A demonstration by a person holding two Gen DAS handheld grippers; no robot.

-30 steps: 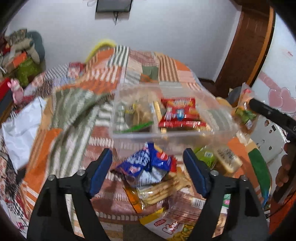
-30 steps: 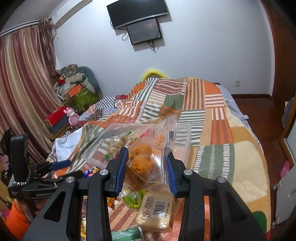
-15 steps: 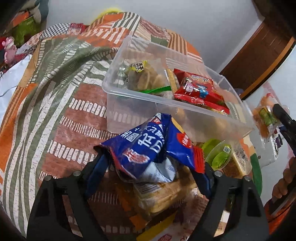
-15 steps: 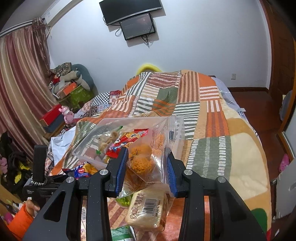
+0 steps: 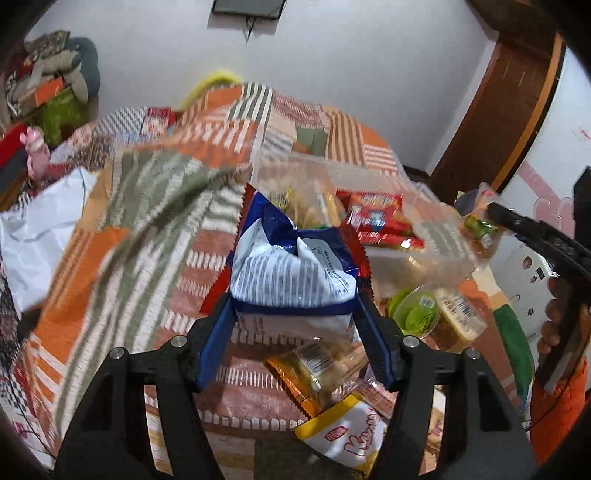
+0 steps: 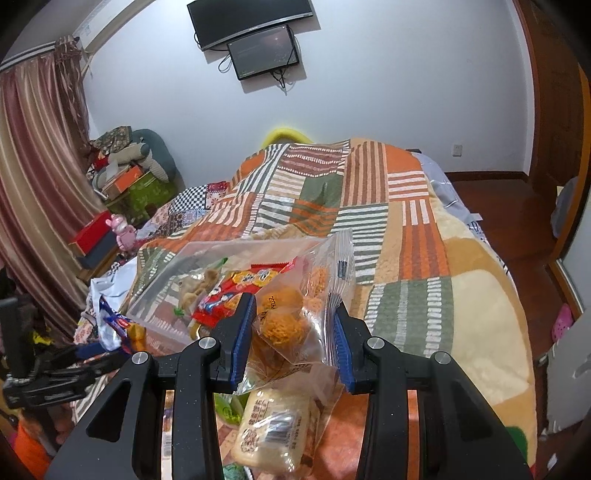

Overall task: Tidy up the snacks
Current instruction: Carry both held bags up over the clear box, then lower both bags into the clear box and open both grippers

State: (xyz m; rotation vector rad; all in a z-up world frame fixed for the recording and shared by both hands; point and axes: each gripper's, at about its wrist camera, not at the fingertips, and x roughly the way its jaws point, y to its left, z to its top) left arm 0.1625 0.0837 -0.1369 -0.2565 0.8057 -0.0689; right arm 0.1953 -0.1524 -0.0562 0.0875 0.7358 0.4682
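Lifted off the snack pile since a second ago, the blue and white snack bag (image 5: 291, 273) now sits between the blue pads of the left gripper (image 5: 293, 332), whose jaws are closing on it.

From the left wrist the bag stands above the bedspread (image 5: 155, 206), in front of the clear plastic bin (image 5: 417, 251) holding a red packet (image 5: 376, 218); loose snacks, among them a green jelly cup (image 5: 415, 314), lie on the bed beneath. The right gripper (image 6: 295, 343) clamps narrowly on a clear zip bag of orange snacks (image 6: 295, 317), just beside the bin's near edge. Only the right wrist view shows the wall screens (image 6: 255, 33) and striped curtain (image 6: 33, 177); only the left shows the yellow and white packet (image 5: 343, 432).
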